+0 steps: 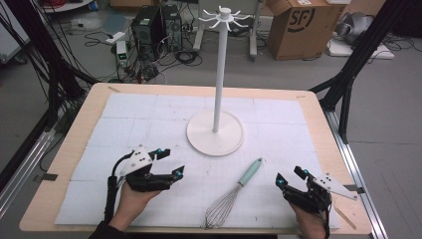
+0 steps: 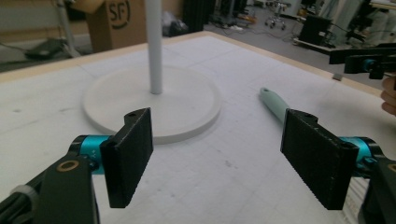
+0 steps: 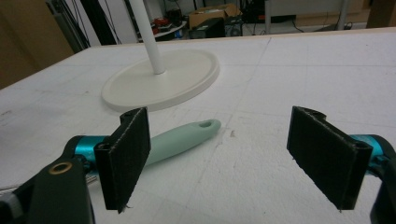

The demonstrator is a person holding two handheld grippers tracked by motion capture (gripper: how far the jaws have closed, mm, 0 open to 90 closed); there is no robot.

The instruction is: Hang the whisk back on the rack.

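A whisk [image 1: 234, 194] with a mint-green handle [image 3: 182, 141] and wire head lies on the white mat, between my two grippers. Behind it stands a white rack [image 1: 216, 133]: a round base, a tall pole and hooks at the top. My left gripper [image 1: 170, 162] is open at the front left, nothing between its jaws; its view shows the rack base [image 2: 154, 105] ahead and the whisk handle [image 2: 275, 102] to the right. My right gripper [image 1: 290, 177] is open at the front right, empty, a short way right of the whisk handle.
The white mat [image 1: 149, 119] covers most of the wooden table [image 1: 323, 124]. Beyond the far edge, on the floor, are a cardboard box [image 1: 298, 25], computer towers [image 1: 157, 27] and cables. Black frame struts [image 1: 348, 74] rise at both sides.
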